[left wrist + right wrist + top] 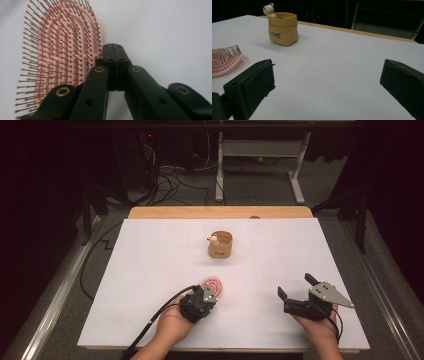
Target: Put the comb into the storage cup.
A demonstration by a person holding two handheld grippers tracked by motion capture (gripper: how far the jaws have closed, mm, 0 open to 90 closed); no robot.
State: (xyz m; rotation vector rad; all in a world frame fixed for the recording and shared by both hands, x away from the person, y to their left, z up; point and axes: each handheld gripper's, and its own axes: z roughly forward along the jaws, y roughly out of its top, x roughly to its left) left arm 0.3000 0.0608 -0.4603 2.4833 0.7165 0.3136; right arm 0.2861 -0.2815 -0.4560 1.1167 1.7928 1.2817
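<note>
Currently my left gripper sits pressed together, empty, just beside the pink plastic bristle hairbrush lying on the white desk, while my right gripper rests spread wide, well apart.

The left hand-held gripper is a compact black block with small screws on top and a black cable trailing from its back. Seen up close, its two black jaws are flat-sided bars with brass-ringed holes and plain round holes along them. The right hand-held gripper is black too, with blocky jaw tips and a grey three-cornered plate, dotted with holes, on top. Both forearms are bare, without sleeves.
</note>
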